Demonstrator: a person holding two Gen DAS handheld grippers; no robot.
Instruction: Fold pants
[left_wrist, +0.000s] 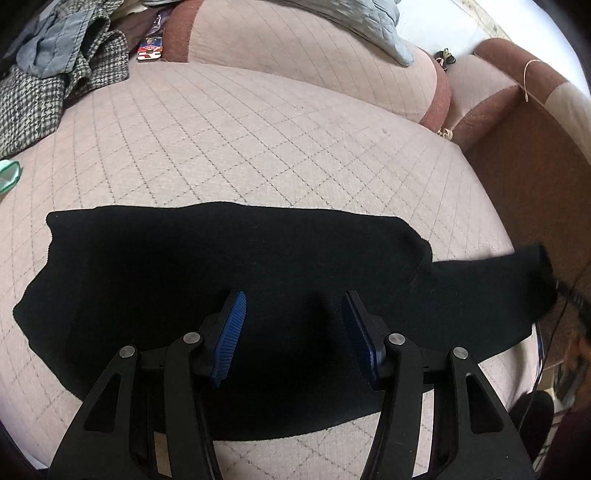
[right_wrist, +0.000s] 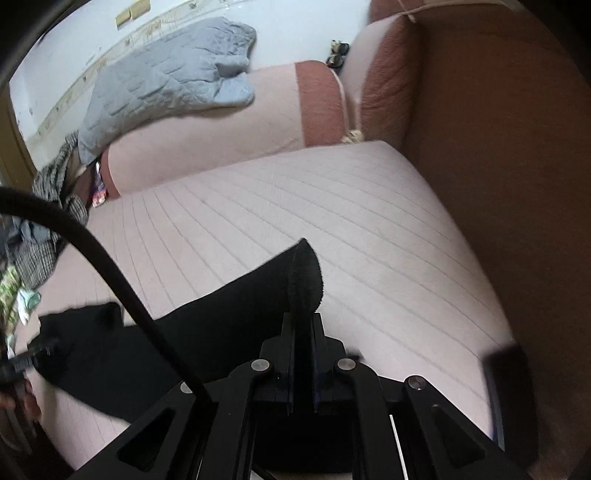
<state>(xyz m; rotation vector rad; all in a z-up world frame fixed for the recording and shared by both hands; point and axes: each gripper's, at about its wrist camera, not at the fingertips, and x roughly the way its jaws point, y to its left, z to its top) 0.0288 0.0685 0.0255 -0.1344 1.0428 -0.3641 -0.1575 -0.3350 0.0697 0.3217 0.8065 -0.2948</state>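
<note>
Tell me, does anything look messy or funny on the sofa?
Yes. A heap of clothes is bunched up at the far left end of the sofa seat, not folded. The black pants lie flat, but one end is pinched up in the right claw, so it stands crooked.

Black pants (right_wrist: 236, 295) blur toward the left edge.

One pair of black knit pants (left_wrist: 229, 266) at lower centre, one grey quilted blanket (right_wrist: 166, 77) upper left, two black two-finger grippers (left_wrist: 293, 332) (right_wrist: 303, 354).
</note>
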